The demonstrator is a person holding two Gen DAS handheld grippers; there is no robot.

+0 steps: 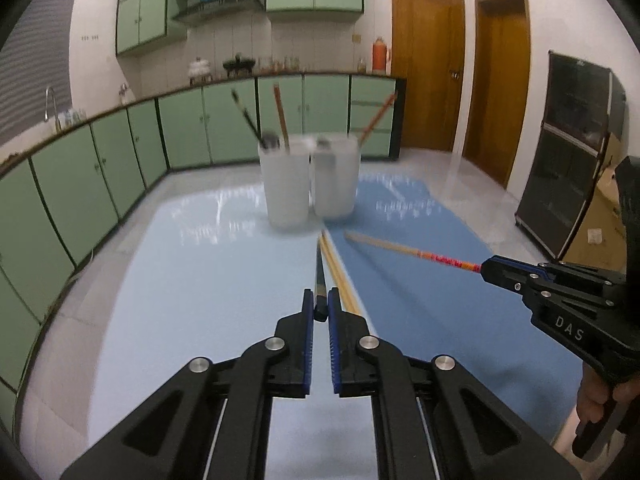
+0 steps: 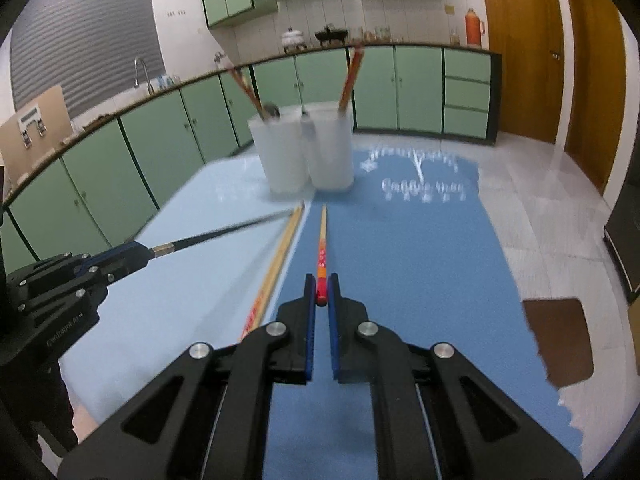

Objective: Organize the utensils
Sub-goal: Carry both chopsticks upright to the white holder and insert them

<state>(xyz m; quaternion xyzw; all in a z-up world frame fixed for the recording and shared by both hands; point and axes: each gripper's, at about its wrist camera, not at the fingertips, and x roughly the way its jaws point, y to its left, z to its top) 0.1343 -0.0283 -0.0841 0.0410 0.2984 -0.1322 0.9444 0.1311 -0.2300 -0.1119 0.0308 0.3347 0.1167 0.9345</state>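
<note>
My left gripper point(image 1: 321, 306) is shut on the end of a black chopstick point(image 1: 319, 272) that points toward two frosted white cups point(image 1: 285, 182) point(image 1: 335, 178). My right gripper point(image 2: 321, 292) is shut on the red end of a wooden chopstick point(image 2: 322, 240); it also shows in the left wrist view point(image 1: 486, 269), holding that red-ended chopstick point(image 1: 396, 249). A pair of bamboo chopsticks point(image 1: 338, 272) lies on the table between the grippers, also in the right wrist view point(image 2: 276, 264). The cups point(image 2: 280, 156) point(image 2: 330, 152) hold chopsticks and a spoon.
The table has a light blue mat point(image 1: 192, 280) on the left and a darker blue mat point(image 2: 400, 260) on the right. A brown patch point(image 2: 558, 340) lies at the right edge. Green kitchen cabinets point(image 1: 180, 132) and wooden doors point(image 1: 424, 64) stand behind.
</note>
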